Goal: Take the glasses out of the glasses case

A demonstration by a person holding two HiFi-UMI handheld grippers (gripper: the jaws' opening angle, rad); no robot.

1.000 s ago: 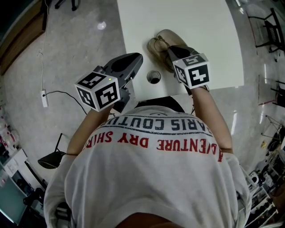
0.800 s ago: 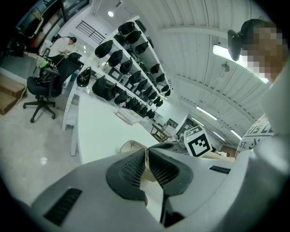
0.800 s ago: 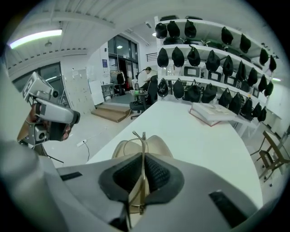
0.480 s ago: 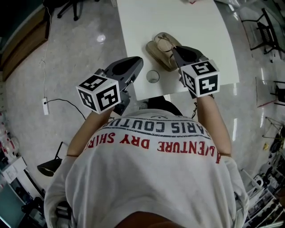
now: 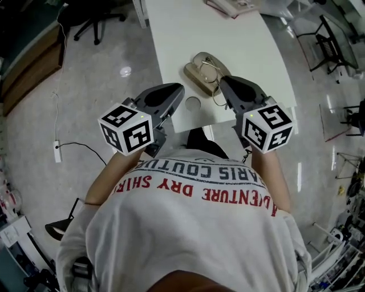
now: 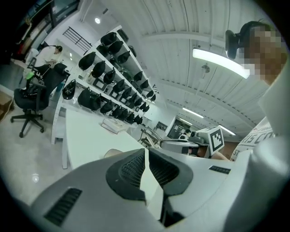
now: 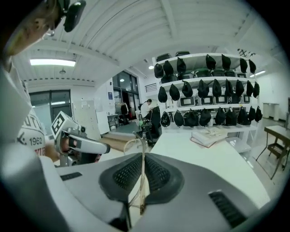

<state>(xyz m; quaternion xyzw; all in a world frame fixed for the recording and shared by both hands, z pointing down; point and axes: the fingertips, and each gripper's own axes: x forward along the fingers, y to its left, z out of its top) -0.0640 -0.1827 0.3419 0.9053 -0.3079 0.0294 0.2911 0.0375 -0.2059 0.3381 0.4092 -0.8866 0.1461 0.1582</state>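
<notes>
A tan glasses case (image 5: 199, 73) lies open on the white table (image 5: 251, 51); its top also peeks over the jaws in the left gripper view (image 6: 113, 153). My right gripper (image 5: 224, 83) is shut on the thin wire-framed glasses (image 5: 217, 91), held in the air just right of the case. In the right gripper view the frame (image 7: 134, 147) stands up between the pressed pads (image 7: 156, 174). My left gripper (image 5: 178, 90) hovers off the table's left edge, beside the case, jaws together with nothing in them (image 6: 146, 158).
A round grommet (image 5: 193, 104) sits in the table near its front edge. Books (image 5: 231, 7) lie at the far end of the table. An office chair (image 5: 94, 17) stands on the floor to the left, and a cable (image 5: 74, 145) runs across the floor.
Both grippers have risen. The right one has come up and back from the case with the glasses in its jaws. The left one stays shut.
</notes>
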